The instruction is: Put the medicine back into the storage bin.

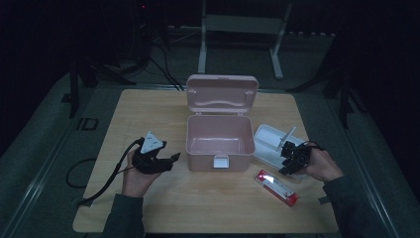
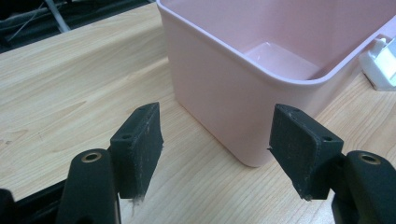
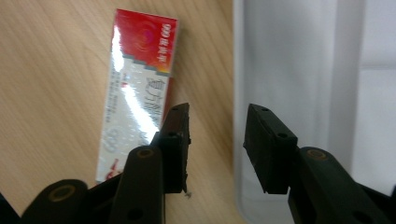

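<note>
A pink plastic box (image 1: 219, 149) stands open at the table's middle, its lid (image 1: 222, 94) tilted up behind it and its inside bare. My left gripper (image 1: 173, 158) rests on the table left of the box. It is open and empty, with the box's near corner (image 2: 224, 93) just beyond its jaws (image 2: 217, 112). A red and white carton (image 1: 277, 187) lies flat in front of a white tray (image 1: 267, 144). My right gripper (image 1: 286, 159) hovers at the tray's near edge. Its jaws (image 3: 219, 109) stand open and empty, over the wood between the carton (image 3: 135, 88) and the tray's rim (image 3: 289, 70).
A white latch (image 1: 221, 161) hangs on the pink box's front wall, also at the right edge of the left gripper view as a white latch (image 2: 380, 65). A thin white stick (image 1: 286, 136) leans in the tray. Bare wood lies along the table's left and front.
</note>
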A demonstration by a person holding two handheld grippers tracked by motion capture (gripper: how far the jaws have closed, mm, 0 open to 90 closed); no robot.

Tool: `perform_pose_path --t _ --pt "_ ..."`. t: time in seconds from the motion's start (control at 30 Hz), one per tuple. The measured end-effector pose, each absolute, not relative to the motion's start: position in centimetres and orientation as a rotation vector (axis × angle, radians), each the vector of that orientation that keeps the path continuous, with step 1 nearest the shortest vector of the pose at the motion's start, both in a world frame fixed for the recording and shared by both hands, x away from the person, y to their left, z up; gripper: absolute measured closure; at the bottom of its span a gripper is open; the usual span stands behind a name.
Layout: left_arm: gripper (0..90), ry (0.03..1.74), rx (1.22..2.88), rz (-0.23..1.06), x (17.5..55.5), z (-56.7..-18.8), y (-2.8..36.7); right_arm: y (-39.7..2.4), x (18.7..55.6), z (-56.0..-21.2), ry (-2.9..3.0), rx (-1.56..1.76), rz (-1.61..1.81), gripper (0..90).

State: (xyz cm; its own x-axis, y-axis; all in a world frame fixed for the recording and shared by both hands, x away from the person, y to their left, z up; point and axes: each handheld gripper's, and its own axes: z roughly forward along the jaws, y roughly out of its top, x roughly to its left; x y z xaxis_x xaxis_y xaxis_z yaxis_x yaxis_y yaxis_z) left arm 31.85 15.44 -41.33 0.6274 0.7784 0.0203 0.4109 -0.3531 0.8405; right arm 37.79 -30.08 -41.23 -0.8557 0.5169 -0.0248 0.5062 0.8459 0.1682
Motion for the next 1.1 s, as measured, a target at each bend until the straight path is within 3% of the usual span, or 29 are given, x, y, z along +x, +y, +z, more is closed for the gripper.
perform_pose_path --t 0.73,1.1 --pt "34.0 0.933 1.990 0.535 31.9 -41.5 15.4 -27.6 34.7 -43.4 2.992 0.894 0.223 42.2" --pt "34.0 0.930 1.998 0.533 31.9 -41.5 15.3 -26.6 34.7 -45.1 3.011 0.898 0.117 47.7"
